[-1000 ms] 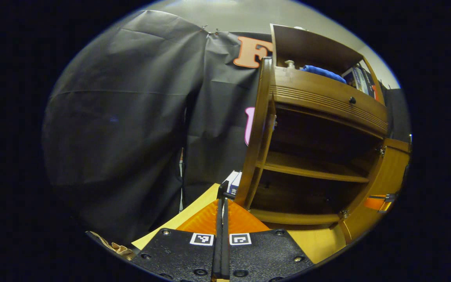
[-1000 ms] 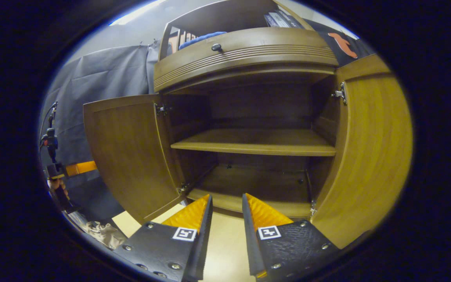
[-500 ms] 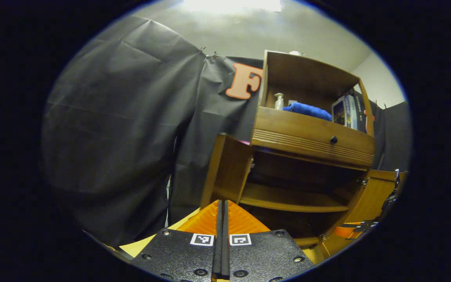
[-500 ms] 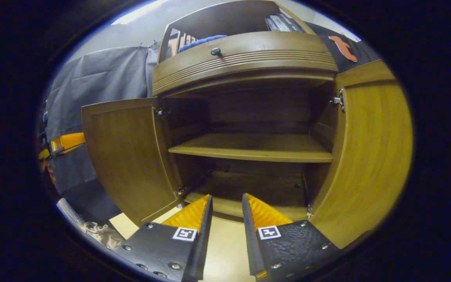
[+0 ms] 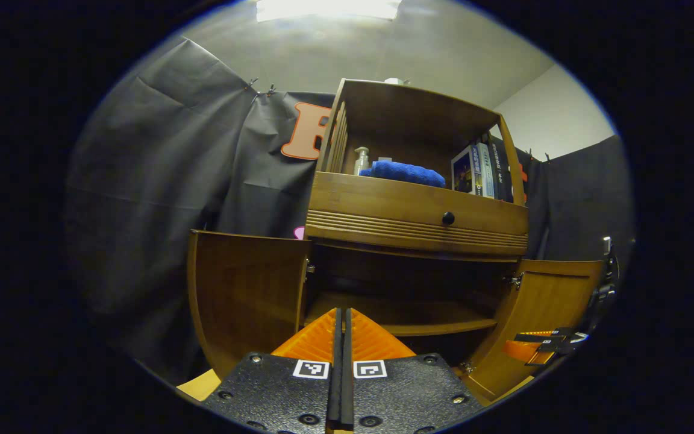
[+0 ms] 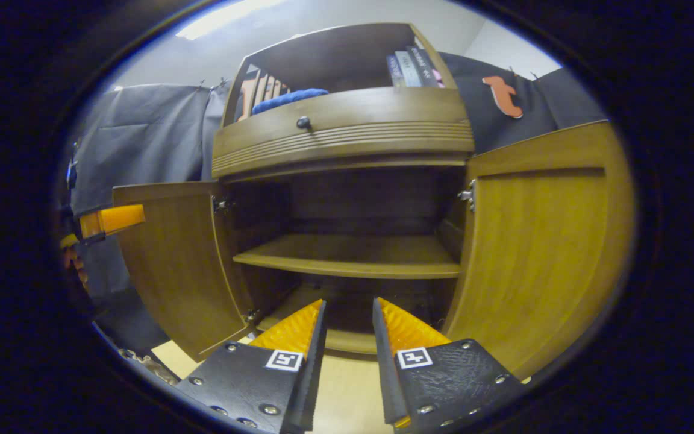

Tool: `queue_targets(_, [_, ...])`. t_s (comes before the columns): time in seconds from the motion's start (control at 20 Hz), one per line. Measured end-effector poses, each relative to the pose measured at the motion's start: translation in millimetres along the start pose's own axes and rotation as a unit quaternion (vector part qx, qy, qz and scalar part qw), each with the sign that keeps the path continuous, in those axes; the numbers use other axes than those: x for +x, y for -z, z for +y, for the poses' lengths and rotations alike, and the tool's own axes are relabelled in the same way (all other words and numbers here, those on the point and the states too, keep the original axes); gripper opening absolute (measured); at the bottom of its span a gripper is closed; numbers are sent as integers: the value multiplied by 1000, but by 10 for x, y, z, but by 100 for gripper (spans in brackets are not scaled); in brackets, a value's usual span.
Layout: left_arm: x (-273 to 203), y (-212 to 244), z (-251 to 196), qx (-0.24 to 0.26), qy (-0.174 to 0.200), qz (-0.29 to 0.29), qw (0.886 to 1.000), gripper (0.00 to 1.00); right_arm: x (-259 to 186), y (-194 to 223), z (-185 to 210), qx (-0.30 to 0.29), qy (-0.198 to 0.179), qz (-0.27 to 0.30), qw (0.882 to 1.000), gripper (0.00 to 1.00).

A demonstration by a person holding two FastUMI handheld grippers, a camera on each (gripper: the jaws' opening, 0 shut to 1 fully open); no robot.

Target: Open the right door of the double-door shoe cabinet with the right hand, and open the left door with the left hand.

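My left gripper (image 5: 341, 337) has swung round from the black cloth to face the shoe cabinet (image 5: 419, 211) squarely; its fingers are pressed together on nothing. My right gripper (image 6: 347, 328) has backed off slightly, fingers apart. Left door (image 6: 172, 259) and right door (image 6: 534, 241) stand open. Inside, the shelf (image 6: 353, 256) is bare; above the drawer (image 5: 413, 214), a blue cloth (image 5: 404, 172), bottle (image 5: 361, 160) and books (image 5: 476, 172).

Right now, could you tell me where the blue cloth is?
The blue cloth lies in the cabinet's open top compartment, above the drawer, between a pump bottle and the upright books.
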State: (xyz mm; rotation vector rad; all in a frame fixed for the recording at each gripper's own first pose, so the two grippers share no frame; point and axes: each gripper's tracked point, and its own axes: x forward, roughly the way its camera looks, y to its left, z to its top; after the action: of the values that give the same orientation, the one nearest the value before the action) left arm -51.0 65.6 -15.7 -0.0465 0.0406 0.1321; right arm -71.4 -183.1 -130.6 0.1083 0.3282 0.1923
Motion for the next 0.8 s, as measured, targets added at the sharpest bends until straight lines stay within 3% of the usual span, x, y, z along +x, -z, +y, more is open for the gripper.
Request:
queue_targets(0.35, [191, 183, -171, 12, 7, 18, 1000, 0, -396, -265, -426, -17, 89, -36, 995, 39])
queue_targets(0.7, [255, 311, -257, 35, 15, 30, 999, 0, -615, -370, -469, -25, 115, -50, 992, 42])
queue_targets(0.8, [265, 304, -278, 40, 20, 27, 999, 5, -639, -391, -466, -27, 119, -50, 991, 42])
